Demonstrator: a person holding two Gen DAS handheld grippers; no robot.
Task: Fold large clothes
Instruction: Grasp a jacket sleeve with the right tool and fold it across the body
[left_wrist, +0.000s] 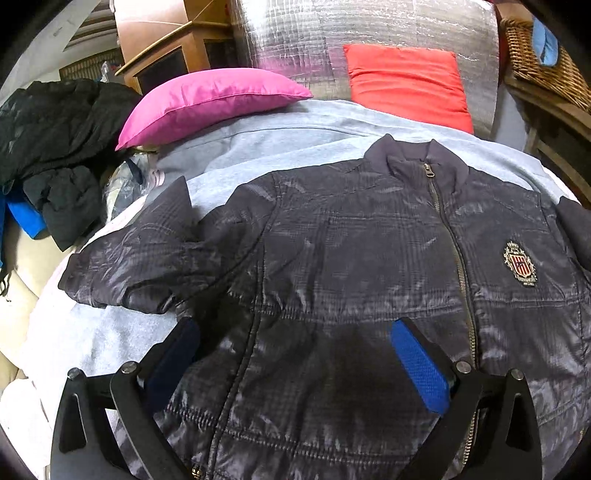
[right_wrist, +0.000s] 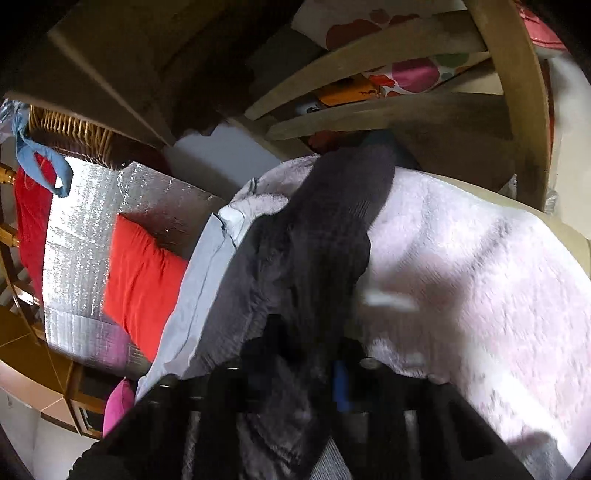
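Observation:
A dark navy quilted jacket (left_wrist: 351, 266) lies face up on a light blue sheet (left_wrist: 280, 140), zipped, with a crest badge (left_wrist: 520, 265) on its chest. Its left sleeve (left_wrist: 147, 258) is bent across the sheet. My left gripper (left_wrist: 295, 336) is open, its blue pads (left_wrist: 419, 365) spread just above the jacket's lower front. My right gripper (right_wrist: 295, 373) is shut on the jacket's other sleeve (right_wrist: 325, 236), whose dark knit cuff points away over a pale pink fleece blanket (right_wrist: 480, 266). The right view is blurred.
A pink pillow (left_wrist: 207, 103) and a red pillow (left_wrist: 406, 85) lean against a silver foil panel (left_wrist: 369, 33). A pile of black clothes (left_wrist: 55, 147) lies at the left. A wicker basket (left_wrist: 546, 66) and wooden chair slats (right_wrist: 369, 55) stand at the right.

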